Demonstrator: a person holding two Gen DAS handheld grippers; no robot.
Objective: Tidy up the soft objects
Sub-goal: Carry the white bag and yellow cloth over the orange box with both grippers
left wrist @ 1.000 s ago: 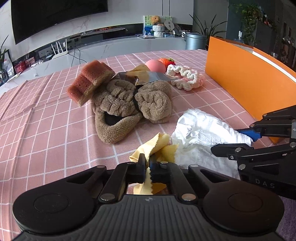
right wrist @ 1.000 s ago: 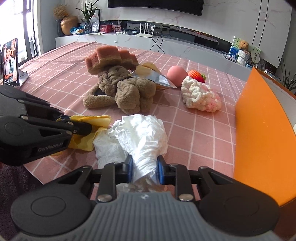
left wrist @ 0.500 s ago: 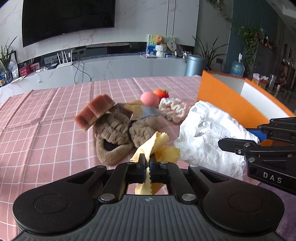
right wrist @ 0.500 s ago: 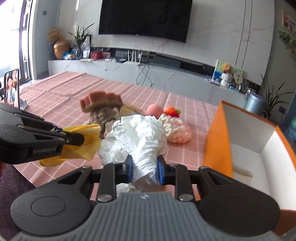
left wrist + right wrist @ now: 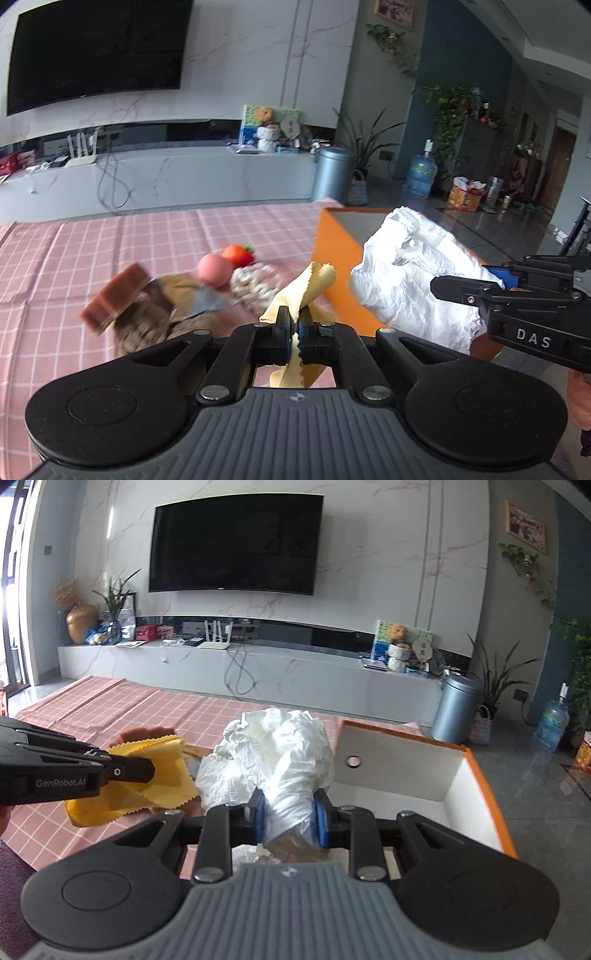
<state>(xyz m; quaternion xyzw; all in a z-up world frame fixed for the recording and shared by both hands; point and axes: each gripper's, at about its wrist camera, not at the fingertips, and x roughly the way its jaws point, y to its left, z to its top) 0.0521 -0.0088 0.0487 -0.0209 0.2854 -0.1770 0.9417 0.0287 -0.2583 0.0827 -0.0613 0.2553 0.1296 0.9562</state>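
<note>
My left gripper (image 5: 295,334) is shut on a yellow zigzag-edged cloth (image 5: 312,282), held up off the table; the same cloth (image 5: 155,775) shows at the left of the right wrist view. My right gripper (image 5: 290,818) is shut on a crumpled white bundle (image 5: 284,753), lifted beside the orange box (image 5: 406,775), whose white inside is visible. That bundle (image 5: 410,273) hangs at the right of the left wrist view. On the pink checked tablecloth (image 5: 74,258) lie a brown sponge (image 5: 116,299), brown fluffy slippers (image 5: 142,328), a pink ball (image 5: 213,271), a strawberry toy (image 5: 238,255) and a white-pink crochet piece (image 5: 255,286).
A silver packet (image 5: 207,301) lies among the pile. Beyond the table run a low marble TV bench (image 5: 258,672) with a router and cables, a grey bin (image 5: 456,709), potted plants and a water bottle (image 5: 552,725). A hand (image 5: 580,402) shows at the right edge.
Both grippers have risen from the table with their loads, the cloth and the white bundle. The views have tilted up, and the orange box's open inside has come into the right wrist view.
</note>
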